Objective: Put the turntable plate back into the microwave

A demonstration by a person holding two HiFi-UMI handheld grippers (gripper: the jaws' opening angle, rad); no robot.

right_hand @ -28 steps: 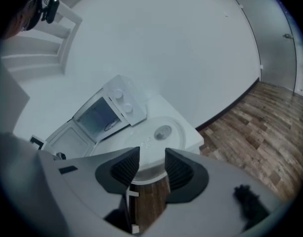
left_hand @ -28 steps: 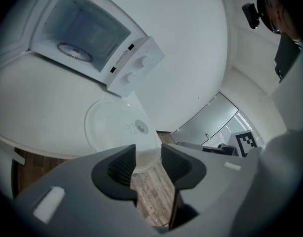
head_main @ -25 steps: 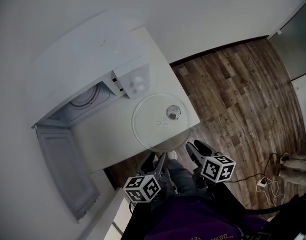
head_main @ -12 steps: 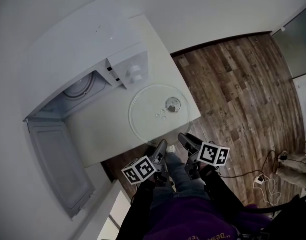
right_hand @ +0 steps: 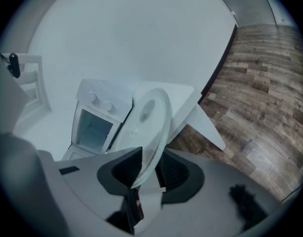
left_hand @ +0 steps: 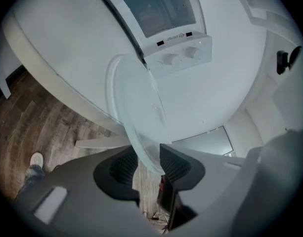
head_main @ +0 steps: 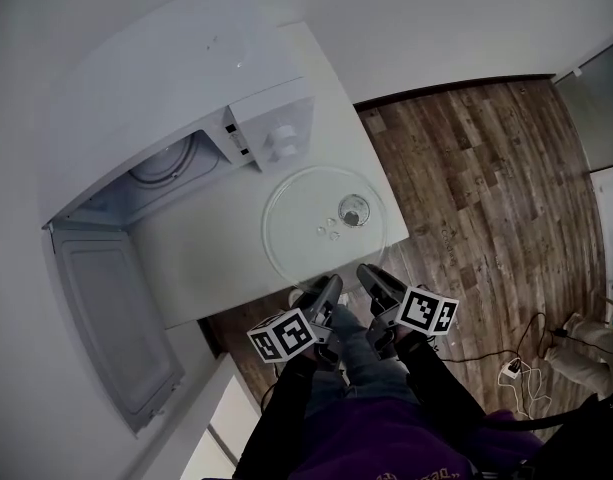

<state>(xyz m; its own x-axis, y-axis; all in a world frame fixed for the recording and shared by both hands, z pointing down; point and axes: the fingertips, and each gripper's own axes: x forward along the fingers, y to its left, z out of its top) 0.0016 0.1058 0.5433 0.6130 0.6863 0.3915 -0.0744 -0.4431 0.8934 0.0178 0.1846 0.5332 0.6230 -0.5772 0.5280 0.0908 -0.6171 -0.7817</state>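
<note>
Found the clear round glass turntable plate [head_main: 306, 230] lying flat on the white surface [head_main: 216, 258] right in front of the white microwave [head_main: 156, 88], hanging its near edge past the front lip, probably to give fingers room above and below the rim. Just closed the fingers of the left gripper [head_main: 324, 288] and the right gripper [head_main: 374, 276] onto that overhanging rim side by side, pinching the glass between the pads. Went two-handed most likely to keep a wide, slick disc level en route to the open cavity [head_main: 171, 173].
</note>
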